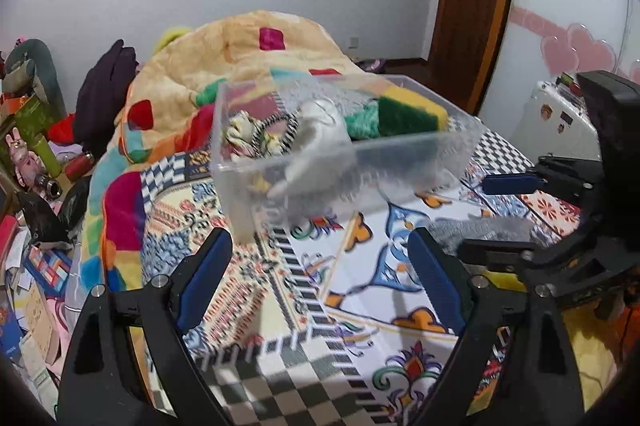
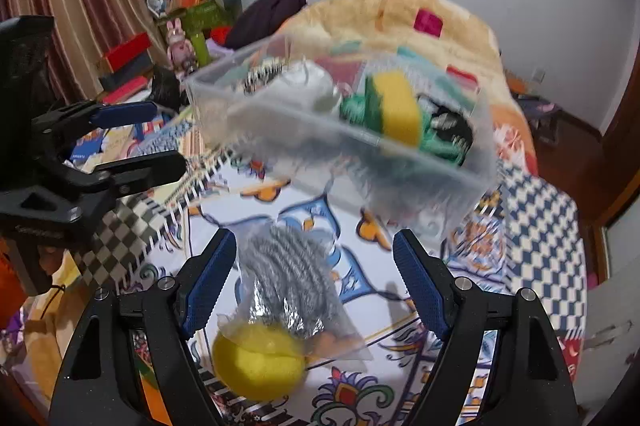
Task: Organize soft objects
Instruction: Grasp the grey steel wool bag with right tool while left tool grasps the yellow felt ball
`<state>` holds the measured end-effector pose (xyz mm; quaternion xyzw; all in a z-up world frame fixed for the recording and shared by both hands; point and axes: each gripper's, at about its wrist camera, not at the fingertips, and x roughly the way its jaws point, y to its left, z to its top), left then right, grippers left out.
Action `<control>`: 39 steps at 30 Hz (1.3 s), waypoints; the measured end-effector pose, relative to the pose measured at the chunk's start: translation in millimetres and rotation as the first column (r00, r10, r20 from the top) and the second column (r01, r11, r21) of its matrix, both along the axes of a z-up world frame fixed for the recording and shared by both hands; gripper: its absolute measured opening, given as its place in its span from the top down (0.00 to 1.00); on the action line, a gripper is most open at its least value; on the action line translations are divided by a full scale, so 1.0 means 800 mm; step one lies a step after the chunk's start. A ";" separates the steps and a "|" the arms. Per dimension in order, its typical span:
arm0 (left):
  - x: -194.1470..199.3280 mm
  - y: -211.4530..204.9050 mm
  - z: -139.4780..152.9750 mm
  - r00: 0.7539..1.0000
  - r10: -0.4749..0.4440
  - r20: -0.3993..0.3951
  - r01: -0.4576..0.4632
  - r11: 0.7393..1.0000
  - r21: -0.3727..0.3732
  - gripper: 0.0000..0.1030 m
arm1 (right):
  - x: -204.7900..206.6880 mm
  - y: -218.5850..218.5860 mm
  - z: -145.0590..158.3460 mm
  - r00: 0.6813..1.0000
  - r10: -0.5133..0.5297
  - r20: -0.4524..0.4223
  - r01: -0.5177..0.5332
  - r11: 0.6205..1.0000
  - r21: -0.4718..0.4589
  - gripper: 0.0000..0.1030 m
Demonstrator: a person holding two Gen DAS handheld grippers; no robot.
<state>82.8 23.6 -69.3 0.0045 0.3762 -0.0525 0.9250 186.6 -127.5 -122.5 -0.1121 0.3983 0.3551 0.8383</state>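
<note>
Your right gripper (image 2: 312,282) stands wide open at the bottom of its view, with nothing between its blue pads (image 2: 210,280). Between the pads on the patterned bedsheet (image 2: 400,310) lies a bagged grey steel scourer (image 2: 292,278), touching a yellow sponge ball (image 2: 258,366) at lower centre. Your left gripper (image 1: 316,280) is also spread open and empty, over bare sheet. Beyond both, at mid-frame, the clear plastic box (image 1: 400,158) holds a yellow-and-green sponge (image 1: 412,112), a green cloth (image 1: 362,122), a white soft item (image 1: 320,130) and a striped piece (image 1: 272,134). A colourful blanket (image 1: 240,58) is heaped behind the box.
</note>
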 end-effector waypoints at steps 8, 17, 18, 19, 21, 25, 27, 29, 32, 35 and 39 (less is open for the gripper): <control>-0.008 -0.029 -0.011 0.998 -0.062 -0.017 0.062 0.998 -0.002 0.13 | 0.007 -0.019 -0.017 0.993 -0.008 -0.120 0.018 0.996 0.084 0.62; -0.010 -0.080 -0.022 0.985 -0.161 -0.058 0.158 0.986 -0.054 0.13 | -0.009 -0.056 -0.022 0.986 -0.136 -0.094 0.147 0.982 0.121 0.69; -0.009 -0.085 -0.023 0.983 -0.174 -0.066 0.169 0.983 -0.069 0.13 | -0.012 -0.060 -0.022 0.985 -0.147 -0.091 0.158 0.980 0.123 0.70; -0.009 -0.090 -0.024 0.981 -0.182 -0.071 0.177 0.981 -0.075 0.13 | -0.014 -0.065 -0.022 0.983 -0.157 -0.089 0.168 0.978 0.124 0.70; -0.009 -0.102 -0.028 0.976 -0.201 -0.083 0.194 0.977 -0.085 0.12 | -0.017 -0.073 -0.021 0.980 -0.178 -0.084 0.187 0.975 0.123 0.71; -0.009 -0.118 -0.037 0.970 -0.222 -0.098 0.211 0.971 -0.114 0.08 | -0.026 -0.093 -0.020 0.972 -0.220 -0.079 0.228 0.966 0.121 0.71; -0.009 -0.124 -0.040 0.968 -0.229 -0.101 0.216 0.968 -0.124 0.08 | -0.030 -0.101 -0.020 0.969 -0.237 -0.075 0.244 0.963 0.117 0.71; -0.007 -0.127 -0.042 0.968 -0.230 -0.103 0.216 0.967 -0.136 0.08 | -0.031 -0.108 -0.020 0.967 -0.242 -0.083 0.250 0.961 0.119 0.71; -0.006 -0.133 -0.047 0.965 -0.238 -0.107 0.219 0.962 -0.164 0.12 | -0.036 -0.113 -0.021 0.965 -0.245 -0.087 0.255 0.959 0.121 0.71; -0.003 -0.138 -0.050 0.959 -0.258 -0.116 0.233 0.954 -0.190 0.32 | -0.038 -0.117 -0.021 0.963 -0.251 -0.094 0.262 0.956 0.130 0.71; -0.001 -0.144 -0.058 0.944 -0.295 -0.146 0.263 0.943 -0.204 0.61 | -0.039 -0.115 -0.021 0.963 -0.252 -0.096 0.263 0.956 0.132 0.71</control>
